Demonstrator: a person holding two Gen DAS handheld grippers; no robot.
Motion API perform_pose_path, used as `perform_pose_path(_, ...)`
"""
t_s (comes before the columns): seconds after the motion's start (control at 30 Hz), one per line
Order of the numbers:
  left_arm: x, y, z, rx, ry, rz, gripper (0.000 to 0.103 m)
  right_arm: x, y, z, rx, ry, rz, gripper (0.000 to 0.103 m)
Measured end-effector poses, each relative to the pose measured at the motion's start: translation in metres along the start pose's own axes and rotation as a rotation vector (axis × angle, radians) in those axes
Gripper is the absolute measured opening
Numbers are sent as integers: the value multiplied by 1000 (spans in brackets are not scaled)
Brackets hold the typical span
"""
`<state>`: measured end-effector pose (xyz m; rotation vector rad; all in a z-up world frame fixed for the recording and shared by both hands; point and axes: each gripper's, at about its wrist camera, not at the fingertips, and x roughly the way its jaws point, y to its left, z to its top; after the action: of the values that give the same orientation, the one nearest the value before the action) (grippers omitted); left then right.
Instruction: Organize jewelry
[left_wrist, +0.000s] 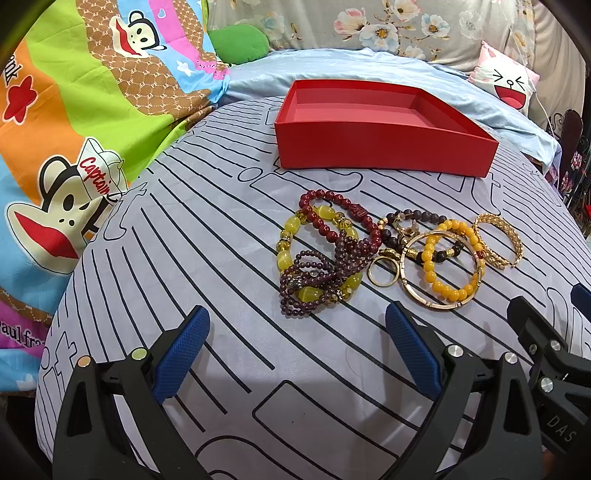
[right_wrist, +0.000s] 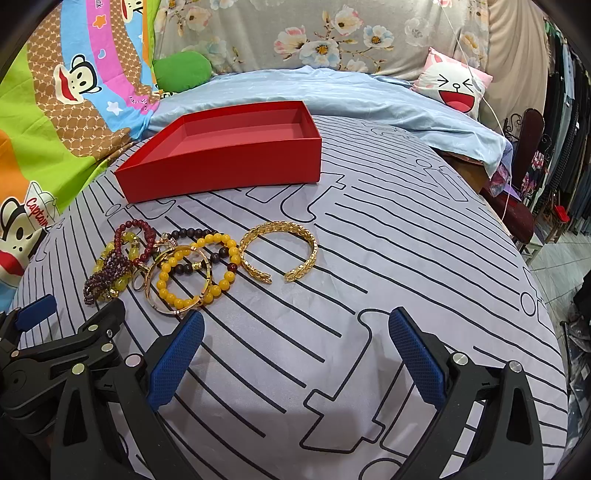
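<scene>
A pile of jewelry lies on the grey striped sheet (left_wrist: 184, 258): a dark red bead bracelet (left_wrist: 334, 216), a pale yellow bead bracelet (left_wrist: 290, 230), purple beads (left_wrist: 306, 284), an orange-yellow bead bracelet (left_wrist: 452, 258), a gold bangle (left_wrist: 417, 295), a gold ring (left_wrist: 382, 273) and a gold leaf cuff (left_wrist: 498, 240), also in the right wrist view (right_wrist: 280, 254). An open, empty red box (left_wrist: 380, 147) sits behind them. My left gripper (left_wrist: 295, 332) is open, short of the pile. My right gripper (right_wrist: 295, 336) is open, near the cuff.
A colourful monkey-print quilt (left_wrist: 74, 110) lies at the left, a light blue blanket (right_wrist: 332, 92) and a cartoon-face pillow (right_wrist: 458, 88) behind the box. The bed edge drops off at the right (right_wrist: 535, 280). The other gripper shows at each view's side.
</scene>
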<state>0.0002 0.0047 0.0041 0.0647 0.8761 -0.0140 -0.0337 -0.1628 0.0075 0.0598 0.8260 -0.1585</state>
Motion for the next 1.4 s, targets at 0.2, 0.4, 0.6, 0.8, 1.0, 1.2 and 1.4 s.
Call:
perform_pose_path(0.2, 0, 0, 0, 0, -2, 0, 91, 0, 0, 0, 0, 0, 0, 97)
perform_pose_path(0.4, -2, -1, 1, 0, -8, 4, 91, 1, 0, 0, 0, 0, 0, 97)
perform_pose_path(0.6, -2, 6, 0, -34, -10, -19, 92, 0, -1, 0, 4, 5, 12, 97)
perform_pose_path(0.8, -2, 19, -2, -53, -3, -17, 92, -1, -2, 2, -6, 7, 7, 96)
perform_pose_path(1.0, 2, 33, 0, -68, 13, -8, 92, 4, -10, 8, 4, 27, 6, 96)
perform_pose_path(1.2, 7, 39, 8, -83, 12, -5, 92, 16, -24, 20, 44, 40, 0, 96)
perform_pose_path(1.4, 9, 30, 11, -47, 2, -6, 93, 32, -18, 29, 11, 60, 6, 96)
